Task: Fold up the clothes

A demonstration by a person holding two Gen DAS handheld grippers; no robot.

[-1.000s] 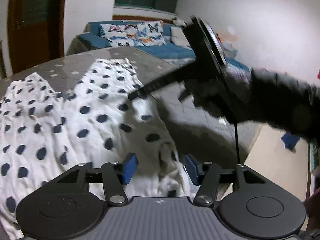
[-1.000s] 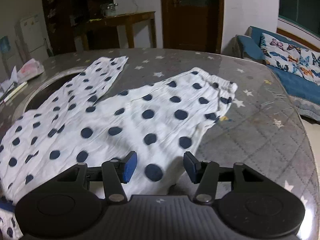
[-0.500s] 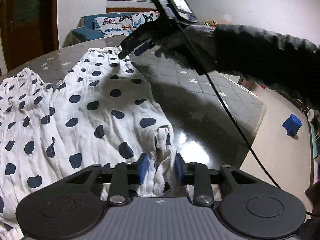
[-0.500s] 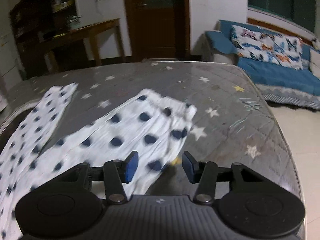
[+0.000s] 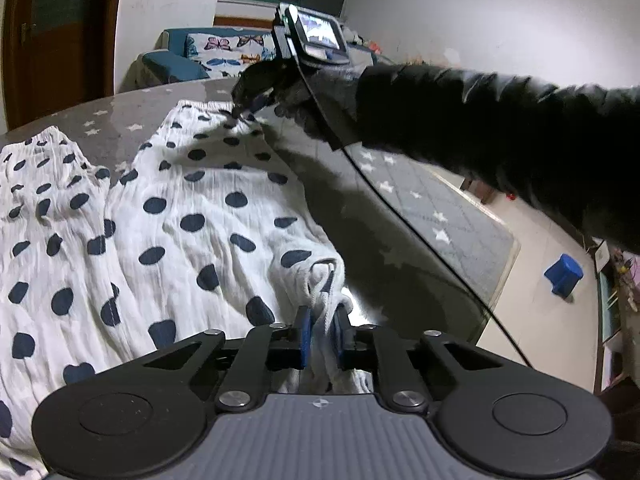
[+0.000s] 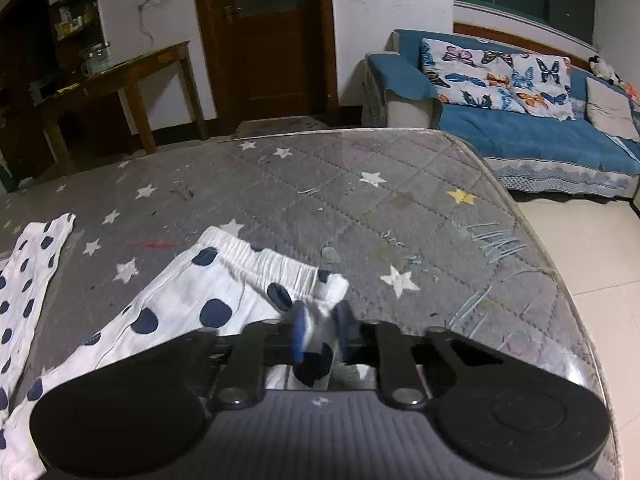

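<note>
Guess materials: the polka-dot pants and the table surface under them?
Polka-dot pants: thin woven fabric, likely crinkled cotton gauze, matte; fine wrinkle lines, shirred elastic cuff.
Table surface: grey quilted star-print cloth, apparently under a clear glossy sheet, glass or plastic; it shows a glare patch and a transparent edge.

Left gripper closing, pointed downward, right gripper closing, fingers seemingly blurred

white trousers with navy dots; grey star-patterned table.
</note>
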